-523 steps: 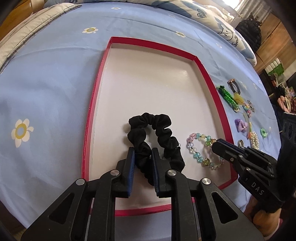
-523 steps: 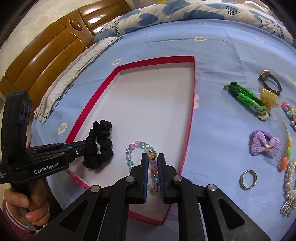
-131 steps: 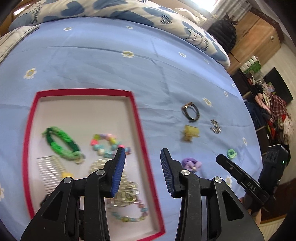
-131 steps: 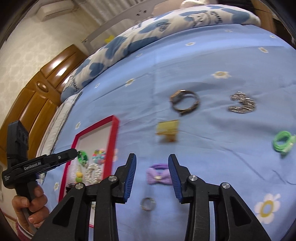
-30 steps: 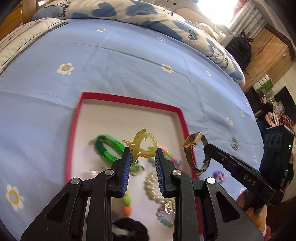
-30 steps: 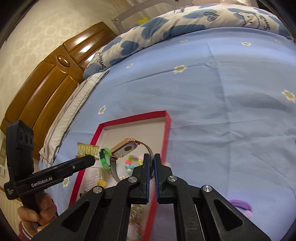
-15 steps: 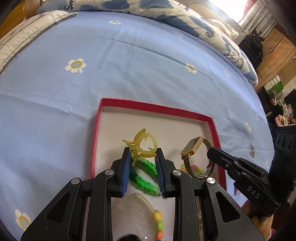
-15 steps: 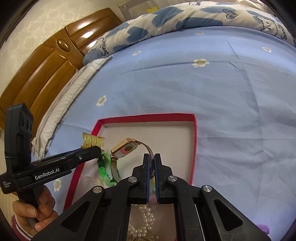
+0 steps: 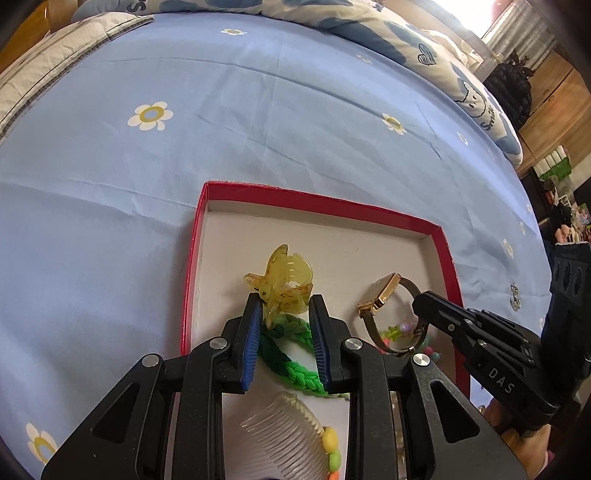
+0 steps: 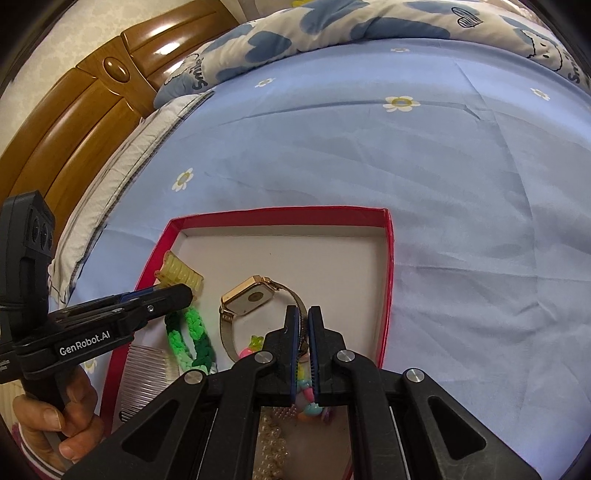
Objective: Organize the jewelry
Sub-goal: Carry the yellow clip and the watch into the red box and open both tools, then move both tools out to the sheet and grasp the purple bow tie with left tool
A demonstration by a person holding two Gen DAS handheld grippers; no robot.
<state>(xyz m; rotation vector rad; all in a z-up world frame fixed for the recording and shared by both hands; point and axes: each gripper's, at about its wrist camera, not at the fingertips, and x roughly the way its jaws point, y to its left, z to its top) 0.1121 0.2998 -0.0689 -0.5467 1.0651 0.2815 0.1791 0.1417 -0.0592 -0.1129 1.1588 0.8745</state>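
Observation:
A red-rimmed tray (image 9: 317, 201) with a white floor lies on the blue bedsheet; it also shows in the right wrist view (image 10: 386, 280). My left gripper (image 9: 284, 306) is shut on a yellow claw hair clip (image 9: 282, 282) and holds it over the tray's far left part; the clip also shows in the right wrist view (image 10: 181, 275). My right gripper (image 10: 302, 314) is shut on the mesh band of a gold watch (image 10: 248, 295) over the tray's middle; the watch (image 9: 380, 295) hangs beside the clip. In the tray lie a green braided band (image 9: 295, 365), a clear comb (image 9: 284, 432), colourful beads (image 9: 397, 330) and pearls (image 10: 271, 448).
The blue flowered sheet (image 9: 258, 122) stretches beyond the tray. Pillows (image 10: 332, 26) and a wooden headboard (image 10: 85, 99) lie at the far side. A small silver piece (image 9: 514, 295) lies on the sheet to the right of the tray.
Both grippers have moved forward and lower over the tray's far end, with clip and watch still held. The tray looks nearer and larger.

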